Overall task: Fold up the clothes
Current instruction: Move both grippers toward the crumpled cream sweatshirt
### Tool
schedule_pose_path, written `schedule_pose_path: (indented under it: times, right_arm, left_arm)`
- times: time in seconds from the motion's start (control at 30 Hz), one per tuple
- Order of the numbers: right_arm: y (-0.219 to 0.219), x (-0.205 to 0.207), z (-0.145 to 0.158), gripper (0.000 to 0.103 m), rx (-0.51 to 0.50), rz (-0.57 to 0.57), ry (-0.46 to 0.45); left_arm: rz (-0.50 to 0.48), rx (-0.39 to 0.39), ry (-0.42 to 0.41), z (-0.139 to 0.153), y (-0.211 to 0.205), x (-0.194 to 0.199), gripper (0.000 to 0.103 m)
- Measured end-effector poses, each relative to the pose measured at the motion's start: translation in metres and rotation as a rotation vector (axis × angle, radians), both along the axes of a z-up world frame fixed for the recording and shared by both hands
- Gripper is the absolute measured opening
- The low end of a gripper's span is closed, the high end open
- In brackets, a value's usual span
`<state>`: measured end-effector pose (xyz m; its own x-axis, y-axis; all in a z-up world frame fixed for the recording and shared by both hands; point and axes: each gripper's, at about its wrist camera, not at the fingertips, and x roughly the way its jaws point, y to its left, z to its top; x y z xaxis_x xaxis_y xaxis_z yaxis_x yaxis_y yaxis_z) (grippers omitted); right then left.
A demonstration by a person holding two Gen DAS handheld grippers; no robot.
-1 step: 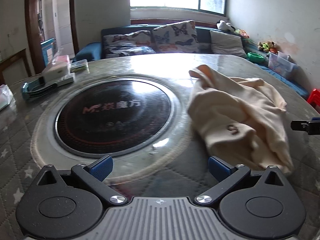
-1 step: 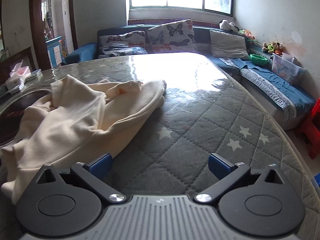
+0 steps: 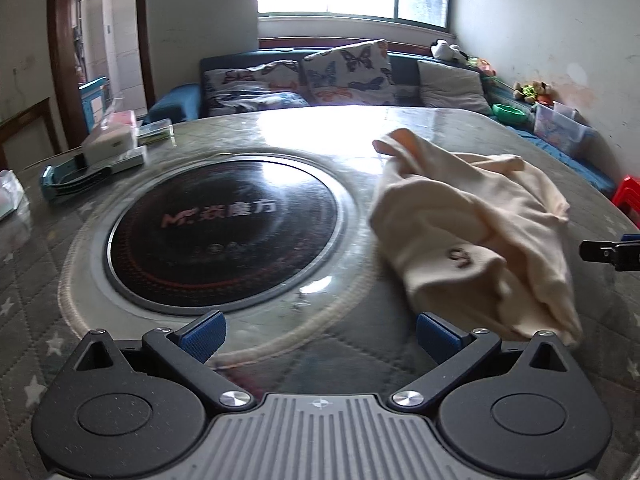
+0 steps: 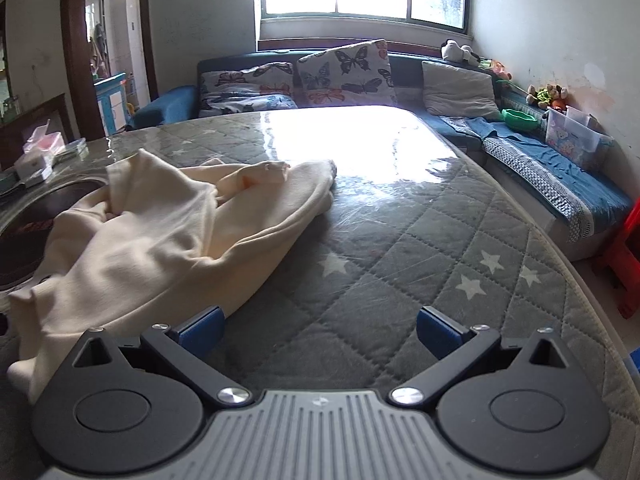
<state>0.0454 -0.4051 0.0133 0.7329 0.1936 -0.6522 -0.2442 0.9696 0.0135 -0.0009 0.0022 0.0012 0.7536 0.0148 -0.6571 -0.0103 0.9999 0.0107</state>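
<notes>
— Looking past the left gripper point(image 3: 319, 334), what is cut off or hard to read?

— Only the dark tip of the right gripper point(image 3: 610, 251) pokes in at the right edge of the left view. The cream garment point(image 3: 472, 236) lies crumpled on the desk point(image 4: 400, 248), right of the round black cooktop point(image 3: 224, 236); its folds hide its shape, and a dark mark on it (maybe a "6") is blurred. In the right view the garment point(image 4: 160, 240) covers part of the cooktop, and its near end runs behind the gripper body.

— And the jaws?

— Both pairs stand wide with nothing between them; the right gripper point(image 4: 319, 326) is just beside the cloth's near edge.

— Any containers?

— A clear plastic bin point(image 4: 576, 140) on the far right sofa point(image 4: 560, 184); its contents are unclear. A green bowl point(image 4: 520, 119) sits near it.
</notes>
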Motion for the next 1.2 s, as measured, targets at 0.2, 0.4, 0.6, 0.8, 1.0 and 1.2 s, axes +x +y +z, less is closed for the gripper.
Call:
schedule_pose_path:
  times: [0.2, 0.4, 0.6, 0.8, 1.0, 1.2]
  right_arm:
    - [0.003, -0.012, -0.008, 0.103, -0.058, 0.008, -0.049]
    - [-0.004, -0.026, -0.008, 0.103, -0.048, 0.032, -0.007]
    - [-0.006, -0.036, -0.006, 0.103, -0.040, 0.040, 0.007]
    - [-0.004, -0.038, -0.009, 0.103, -0.039, 0.050, 0.027]
    - [-0.003, -0.043, -0.003, 0.103, 0.006, 0.083, 0.026]
    - [0.006, -0.045, 0.003, 0.103, 0.024, 0.127, 0.012]
  left_arm:
    - [0.007, 0.006, 0.004, -0.003, -0.011, -0.002, 0.103]
    - [0.010, -0.001, 0.011, -0.004, -0.048, -0.001, 0.103]
    - [0.000, -0.005, 0.013, -0.003, -0.075, -0.008, 0.103]
    - [-0.035, -0.005, 0.018, 0.008, -0.101, -0.028, 0.103]
    - [-0.060, -0.008, 0.026, 0.019, -0.126, -0.043, 0.103]
    - [-0.067, -0.008, 0.040, 0.025, -0.135, -0.045, 0.103]
